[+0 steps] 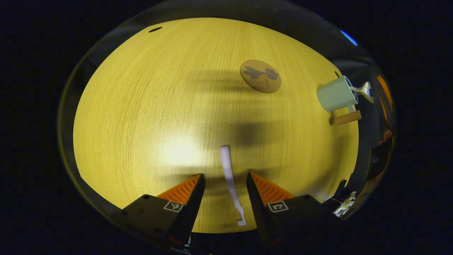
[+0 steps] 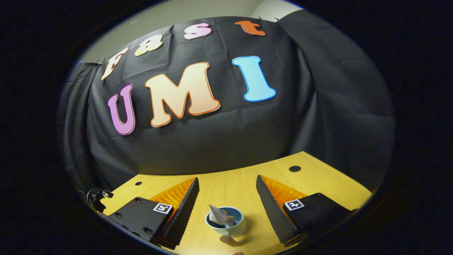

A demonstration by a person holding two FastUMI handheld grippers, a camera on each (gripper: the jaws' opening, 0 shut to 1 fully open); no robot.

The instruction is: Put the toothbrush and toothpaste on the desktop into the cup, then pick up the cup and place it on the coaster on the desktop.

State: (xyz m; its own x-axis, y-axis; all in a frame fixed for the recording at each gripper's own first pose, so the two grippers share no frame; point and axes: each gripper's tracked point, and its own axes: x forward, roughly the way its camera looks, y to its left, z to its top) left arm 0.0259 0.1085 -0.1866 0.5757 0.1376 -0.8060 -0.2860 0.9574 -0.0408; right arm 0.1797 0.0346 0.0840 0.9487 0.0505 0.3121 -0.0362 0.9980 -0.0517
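Note:
In the left gripper view a pale toothbrush (image 1: 229, 180) lies flat on the yellow wooden desktop (image 1: 148, 106), bristle end nearest me. My left gripper (image 1: 225, 179) hovers open with one finger on each side of the handle, not pressing it. A round cork coaster (image 1: 260, 75) with a dark leaf print lies farther off. A pale green cup (image 1: 336, 94) with a wooden handle stands at the right with the toothpaste tube (image 1: 364, 90) sticking out of it. In the right gripper view the cup (image 2: 226, 222) and toothpaste (image 2: 219, 214) sit below my open right gripper (image 2: 227, 184).
The black cloth wall (image 2: 219, 131) rises behind the desk's far edge. Small dark holes (image 2: 294, 168) mark the desktop near that edge. Cables and a clamp (image 2: 97, 195) sit at the desk's left corner in the right gripper view.

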